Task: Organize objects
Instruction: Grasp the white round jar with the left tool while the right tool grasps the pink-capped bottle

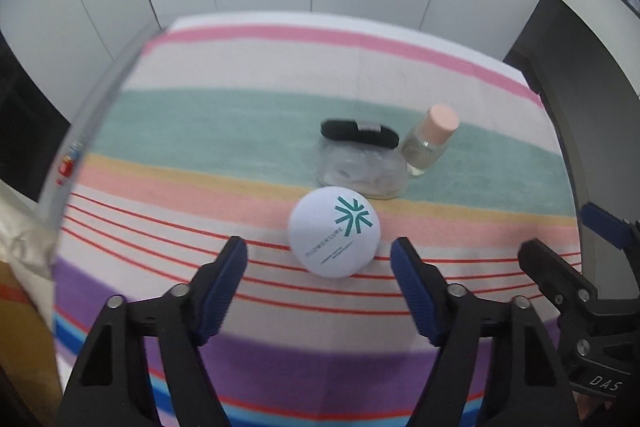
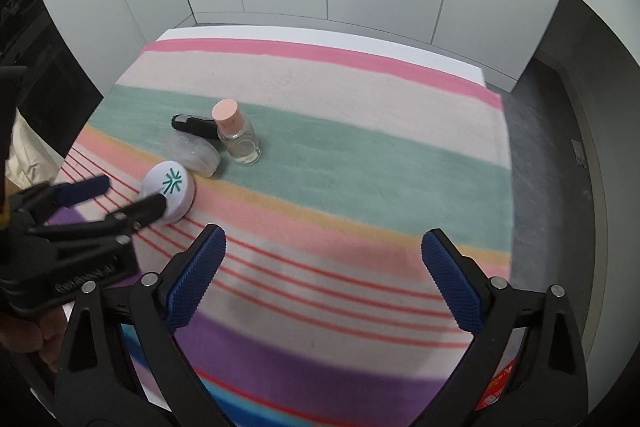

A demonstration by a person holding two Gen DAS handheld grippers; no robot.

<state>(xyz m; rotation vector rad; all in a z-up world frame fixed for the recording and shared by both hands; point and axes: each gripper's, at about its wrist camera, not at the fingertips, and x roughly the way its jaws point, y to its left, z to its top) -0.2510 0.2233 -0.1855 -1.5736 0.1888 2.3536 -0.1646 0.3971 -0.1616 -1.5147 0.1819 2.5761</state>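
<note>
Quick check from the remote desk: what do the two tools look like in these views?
Both match: the left tool and right tool have black plastic scissor-like arms with silver rivets at the pivots, and each finger ends in a dark blue ribbed pad. White lettering, too blurred to read fully, marks the bodies. No cables or sleeves show.

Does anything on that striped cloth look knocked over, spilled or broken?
Nothing stands out. The pink-capped bottle stands upright, and the white round case, clear pouch and black item lie intact beside it, with no spill visible.

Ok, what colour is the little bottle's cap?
Pale pink cap on the clear bottle; clearest in the left wrist view.
</note>
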